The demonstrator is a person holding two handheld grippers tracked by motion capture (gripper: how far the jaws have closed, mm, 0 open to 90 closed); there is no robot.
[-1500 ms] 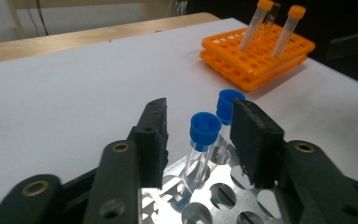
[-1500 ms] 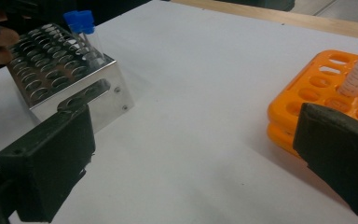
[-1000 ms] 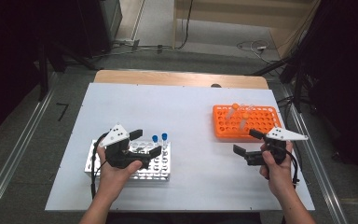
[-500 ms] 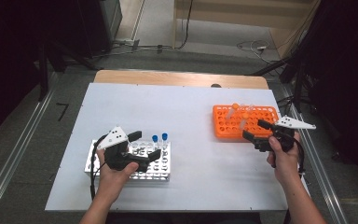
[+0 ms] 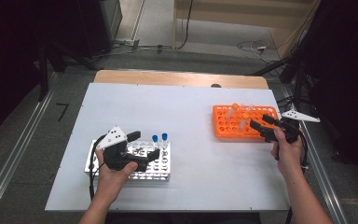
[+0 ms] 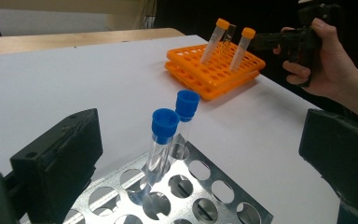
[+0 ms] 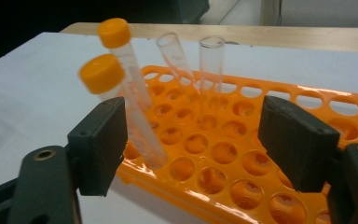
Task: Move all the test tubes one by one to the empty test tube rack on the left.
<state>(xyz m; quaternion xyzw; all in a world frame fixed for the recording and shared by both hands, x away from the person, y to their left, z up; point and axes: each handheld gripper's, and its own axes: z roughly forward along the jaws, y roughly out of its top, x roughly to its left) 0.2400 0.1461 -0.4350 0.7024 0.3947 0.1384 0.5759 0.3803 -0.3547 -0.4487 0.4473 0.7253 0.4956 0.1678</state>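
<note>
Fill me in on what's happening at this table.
A person works with a hand-held gripper in each hand. The right hand-held gripper is at the orange rack, its jaws just closing in but gripping nothing yet; two orange-capped tubes and two uncapped tubes stand in that rack. The left hand-held gripper rests open over the metal rack, which holds two blue-capped tubes.

table: white top lying under the fingers, wooden edge showing along the side farthest from them
floor: grey, running around the table
rails: metal rail lying outboard of the left fingers
cables: trailing on floor well beyond the fingertips
surroundings: dark equipment standing at both sides
</note>
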